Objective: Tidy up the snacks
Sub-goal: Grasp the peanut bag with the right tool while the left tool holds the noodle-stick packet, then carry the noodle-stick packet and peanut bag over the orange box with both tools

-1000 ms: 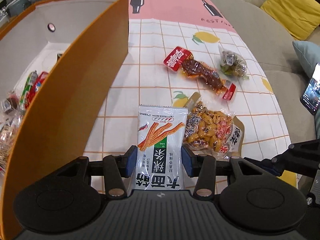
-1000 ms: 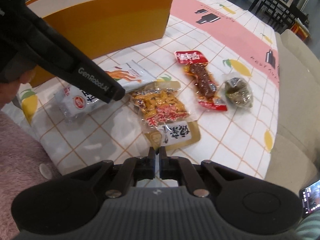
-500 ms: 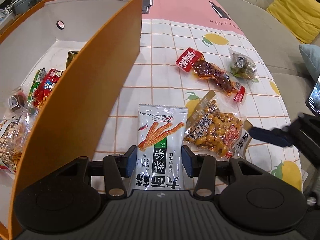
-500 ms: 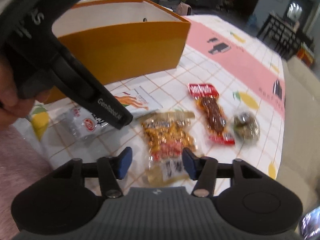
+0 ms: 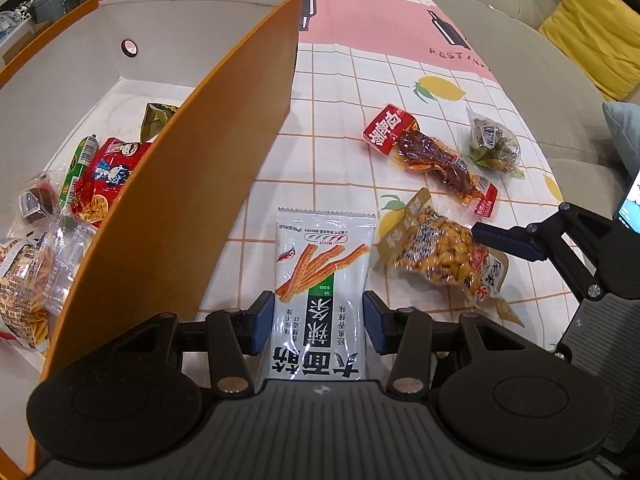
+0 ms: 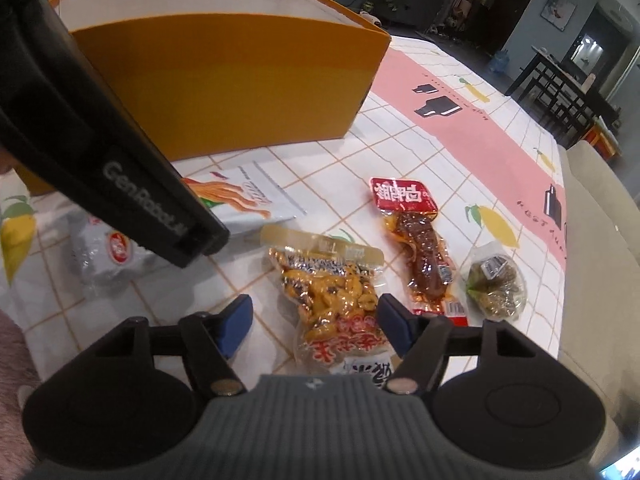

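Right claw [image 6: 314, 322] astride peanut packet [image 6: 334, 300].

Right tool [image 6: 315, 320], fingers spread, astride yellow peanut packet [image 6: 334, 300] on tablecloth [image 6: 460, 152]

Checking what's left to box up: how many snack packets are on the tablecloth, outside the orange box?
5: spicy-strip packet between left gripper fingers; peanut pack; red meat packet; green bundle; white packet, partly hidden.
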The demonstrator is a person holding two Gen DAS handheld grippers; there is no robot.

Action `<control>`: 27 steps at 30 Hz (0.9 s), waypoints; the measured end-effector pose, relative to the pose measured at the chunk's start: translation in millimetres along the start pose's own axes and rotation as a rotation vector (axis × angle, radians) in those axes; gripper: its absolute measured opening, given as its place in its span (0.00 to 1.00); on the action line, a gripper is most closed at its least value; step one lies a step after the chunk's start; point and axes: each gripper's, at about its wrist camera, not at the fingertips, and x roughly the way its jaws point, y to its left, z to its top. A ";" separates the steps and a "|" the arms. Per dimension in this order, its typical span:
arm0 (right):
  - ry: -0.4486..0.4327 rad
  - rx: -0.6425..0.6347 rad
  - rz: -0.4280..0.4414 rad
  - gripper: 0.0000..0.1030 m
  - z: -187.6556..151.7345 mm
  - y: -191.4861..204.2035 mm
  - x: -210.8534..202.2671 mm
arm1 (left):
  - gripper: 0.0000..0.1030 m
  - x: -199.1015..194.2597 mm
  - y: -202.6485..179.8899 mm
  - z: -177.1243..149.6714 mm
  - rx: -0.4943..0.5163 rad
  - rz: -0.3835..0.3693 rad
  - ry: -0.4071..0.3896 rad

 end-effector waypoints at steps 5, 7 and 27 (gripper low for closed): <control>0.014 -0.052 -0.091 0.38 1.9 3.5 -0.8 | 0.52 1.1 -1.0 -0.5 0.005 0.000 0.001; 0.023 -0.064 -0.104 0.32 2.4 4.8 -1.0 | 0.52 0.5 -1.7 -0.8 0.009 -0.002 -0.001; -0.098 0.285 -0.114 0.19 21.3 -41.6 -64.8 | 0.52 -55.2 -8.8 12.7 -0.029 -0.084 -0.172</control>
